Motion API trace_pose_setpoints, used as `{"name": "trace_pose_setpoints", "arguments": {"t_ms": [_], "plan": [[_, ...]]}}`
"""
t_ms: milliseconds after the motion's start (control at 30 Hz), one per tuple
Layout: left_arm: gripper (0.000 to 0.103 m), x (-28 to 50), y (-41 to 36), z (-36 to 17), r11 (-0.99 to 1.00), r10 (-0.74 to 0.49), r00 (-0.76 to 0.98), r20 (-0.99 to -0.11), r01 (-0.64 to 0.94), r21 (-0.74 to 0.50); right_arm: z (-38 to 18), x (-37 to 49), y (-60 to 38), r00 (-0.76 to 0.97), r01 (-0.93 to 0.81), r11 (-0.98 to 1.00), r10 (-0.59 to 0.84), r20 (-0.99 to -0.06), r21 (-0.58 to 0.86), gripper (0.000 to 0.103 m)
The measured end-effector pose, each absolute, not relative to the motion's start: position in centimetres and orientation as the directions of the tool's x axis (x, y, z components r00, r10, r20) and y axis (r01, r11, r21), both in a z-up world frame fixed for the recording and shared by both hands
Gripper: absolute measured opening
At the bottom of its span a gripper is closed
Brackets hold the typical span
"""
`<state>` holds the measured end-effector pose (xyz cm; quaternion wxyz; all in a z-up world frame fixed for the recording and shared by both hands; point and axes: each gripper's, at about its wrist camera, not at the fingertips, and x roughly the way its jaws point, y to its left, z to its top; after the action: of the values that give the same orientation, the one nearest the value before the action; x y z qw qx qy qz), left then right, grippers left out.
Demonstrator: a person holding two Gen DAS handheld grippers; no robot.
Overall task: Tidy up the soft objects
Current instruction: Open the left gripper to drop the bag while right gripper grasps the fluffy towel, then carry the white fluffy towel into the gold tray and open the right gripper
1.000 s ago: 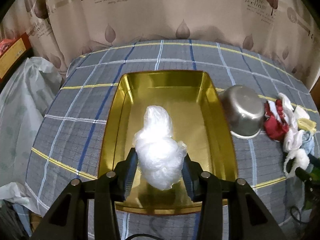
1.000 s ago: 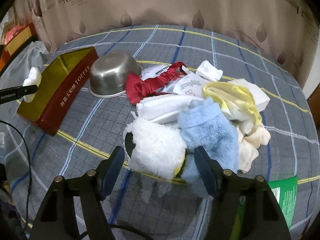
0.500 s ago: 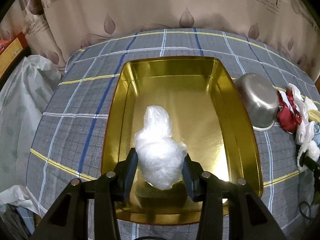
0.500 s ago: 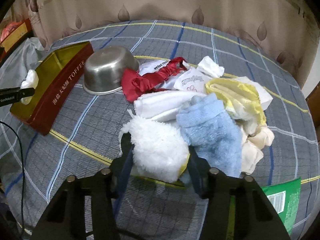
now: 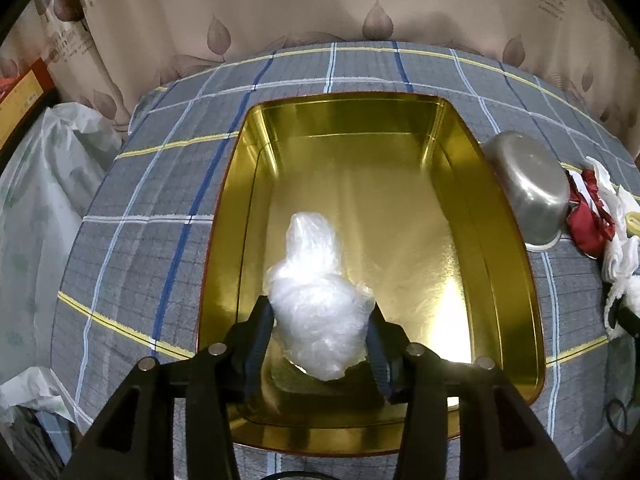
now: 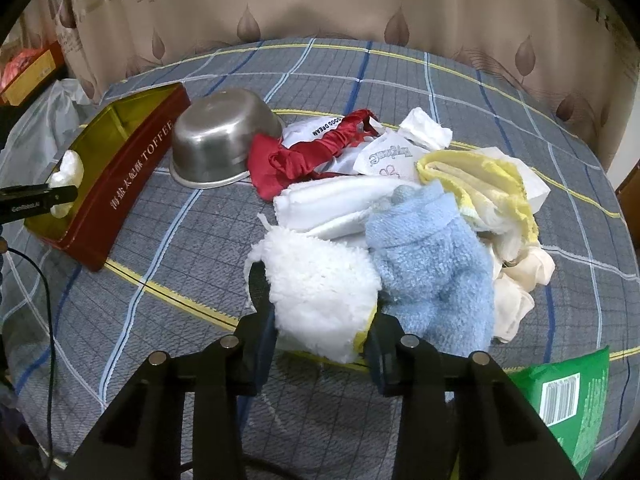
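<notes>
Two claws, both loaded. My left claw [image 5: 320,320] is pinching a crumpled clear plastic bag [image 5: 318,300], held over the near half of the gold toffee tin [image 5: 508,264]. My right claw [image 6: 322,324] is clamped on a white fluffy cloth [image 6: 320,284] at the 7 o'clock edge of the soft pile. Light blue fuzzy sock [image 6: 432,264] touches it at 3 o'clock. Red satin ribbon [image 6: 304,156], yellow-trimmed cloth [image 6: 480,180] further back. Upturned steel bowl [image 6: 220,140] sits between tin and pile on the plaid surface [image 6: 180,280]. Green packet [image 6: 568,392] at 4 o'clock.
</notes>
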<state>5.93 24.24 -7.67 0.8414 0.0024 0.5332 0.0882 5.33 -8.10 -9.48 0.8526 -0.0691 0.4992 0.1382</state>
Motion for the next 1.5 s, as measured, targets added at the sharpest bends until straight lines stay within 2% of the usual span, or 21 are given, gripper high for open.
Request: {"name": "trace_pose_setpoints", "arguments": {"t_ms": [167,500,900,1500], "plan": [[0.051,6.1,24.8,-7.7,0.985,0.120,0.397,-0.910,-0.165,0.057,-9.3,5.2,-8.1,0.468,-0.306,0.952,0.167,-0.868,0.018,0.034],[0.053,5.3,25.5,-5.8,0.983,0.037,0.468,-0.883,-0.177,-0.053,-8.1,4.6,-7.7,0.492,-0.329,0.944,0.196,-0.849,0.027,0.032],[0.053,3.0,25.5,-3.0,0.975,0.150,0.551,-0.821,-0.219,0.031,-6.4,3.4,-5.4,0.500,-0.407,0.913,0.258,-0.827,0.038,0.031],[0.053,1.0,28.8,-2.1,0.946,0.202,0.546,-0.813,-0.325,0.017,-3.4,5.3,5.0,0.475,-0.597,0.800,0.406,-0.781,0.053,0.031]]}}
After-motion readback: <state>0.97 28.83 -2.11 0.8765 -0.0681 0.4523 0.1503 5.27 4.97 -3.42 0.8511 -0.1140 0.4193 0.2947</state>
